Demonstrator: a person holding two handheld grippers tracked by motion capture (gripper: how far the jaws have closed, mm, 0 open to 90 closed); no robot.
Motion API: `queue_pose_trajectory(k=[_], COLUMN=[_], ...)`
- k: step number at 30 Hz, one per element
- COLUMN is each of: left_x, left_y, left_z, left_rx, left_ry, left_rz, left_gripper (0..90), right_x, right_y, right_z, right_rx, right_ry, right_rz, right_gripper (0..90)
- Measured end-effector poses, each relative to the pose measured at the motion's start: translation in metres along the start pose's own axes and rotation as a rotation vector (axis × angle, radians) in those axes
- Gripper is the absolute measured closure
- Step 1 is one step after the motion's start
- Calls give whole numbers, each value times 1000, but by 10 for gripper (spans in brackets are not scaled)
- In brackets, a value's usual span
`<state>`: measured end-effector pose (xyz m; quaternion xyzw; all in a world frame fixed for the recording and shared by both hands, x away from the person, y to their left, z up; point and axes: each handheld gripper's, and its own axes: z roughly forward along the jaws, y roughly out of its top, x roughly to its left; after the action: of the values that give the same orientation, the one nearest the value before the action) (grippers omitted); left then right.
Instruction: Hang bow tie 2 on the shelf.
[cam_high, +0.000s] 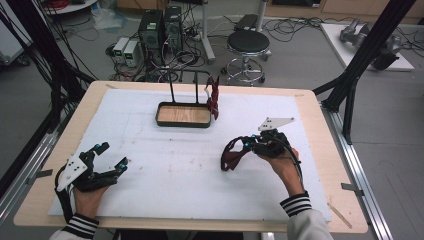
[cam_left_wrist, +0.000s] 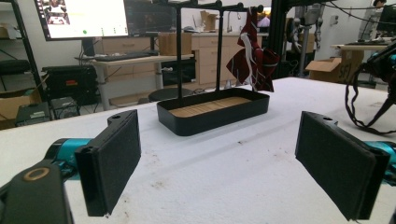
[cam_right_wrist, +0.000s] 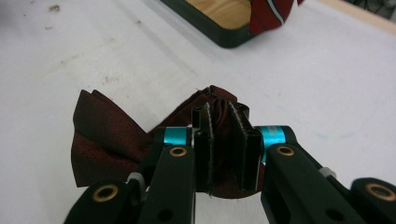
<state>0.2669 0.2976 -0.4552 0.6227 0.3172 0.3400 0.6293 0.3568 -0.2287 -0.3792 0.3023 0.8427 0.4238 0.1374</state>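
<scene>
A dark red bow tie (cam_high: 231, 158) with a black strap loop hangs just above the white mat, pinched at its knot by my right gripper (cam_high: 248, 145). In the right gripper view the pads are shut on the folded middle of the bow tie (cam_right_wrist: 105, 137), and its left wing spreads out below the gripper (cam_right_wrist: 226, 126). My left gripper (cam_high: 114, 155) rests open at the table's near left with nothing between its fingers (cam_left_wrist: 112, 163). A second red bow tie (cam_high: 214, 97) (cam_left_wrist: 254, 60) hangs from the black rack over the wooden-floored tray (cam_high: 183, 124) (cam_left_wrist: 210, 122).
A white mat (cam_high: 165, 165) covers most of the wooden table. Black frame posts (cam_high: 367, 47) rise at the right edge. A stool (cam_high: 247, 45) and computer cases (cam_high: 160, 27) stand on the floor beyond the table's far edge.
</scene>
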Motion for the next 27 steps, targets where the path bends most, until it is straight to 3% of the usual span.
queue_pose_trajectory(k=[15, 27], left_x=[0, 0], left_y=[0, 0], left_z=[0, 0], left_rx=[0, -1], left_ry=[-1, -2], left_rz=[-2, -2], left_gripper=[147, 147], right_x=[12, 20], right_y=[28, 46], right_z=[4, 14], right_rx=[-128, -199], right_ry=[-23, -32], right_rz=[-60, -63], right_gripper=[809, 809])
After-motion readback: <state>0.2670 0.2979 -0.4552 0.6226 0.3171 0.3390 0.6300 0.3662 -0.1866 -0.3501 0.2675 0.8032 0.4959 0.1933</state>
